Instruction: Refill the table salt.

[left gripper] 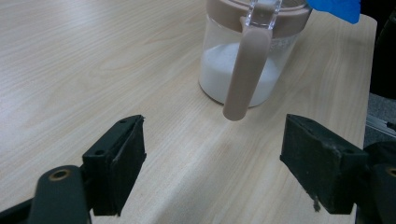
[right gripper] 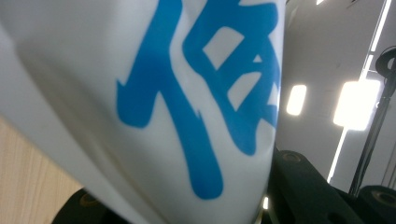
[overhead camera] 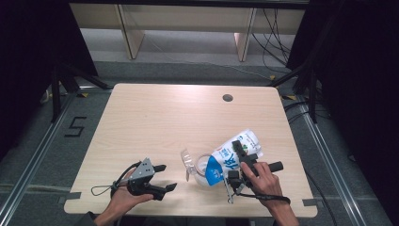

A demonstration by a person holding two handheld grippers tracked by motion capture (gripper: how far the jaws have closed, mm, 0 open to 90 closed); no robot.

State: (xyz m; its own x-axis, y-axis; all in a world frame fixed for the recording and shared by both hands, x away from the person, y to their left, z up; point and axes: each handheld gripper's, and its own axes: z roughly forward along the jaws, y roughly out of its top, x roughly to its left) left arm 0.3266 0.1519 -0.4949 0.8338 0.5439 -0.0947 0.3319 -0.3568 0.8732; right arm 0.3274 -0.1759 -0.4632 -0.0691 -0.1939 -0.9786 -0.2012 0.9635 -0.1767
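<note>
White-and-blue pouch (overhead camera: 234, 151) tipped over the clear jar (overhead camera: 203, 165), right claw (overhead camera: 241, 162) clenched on it, left claw (overhead camera: 164, 177) spread wide, resting on the tabletop (overhead camera: 155, 117).

A white bag (overhead camera: 234, 153) with big blue letters is tipped over, its blue end down at the mouth of a clear jar (left gripper: 250, 65). The jar stands on the table, has a brown rim and handle, and holds white powder.

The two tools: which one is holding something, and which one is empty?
The right tool is holding something: it grips the white and blue bag, tilted over the jar. The left tool is empty, its jaws wide apart above the table.
</note>
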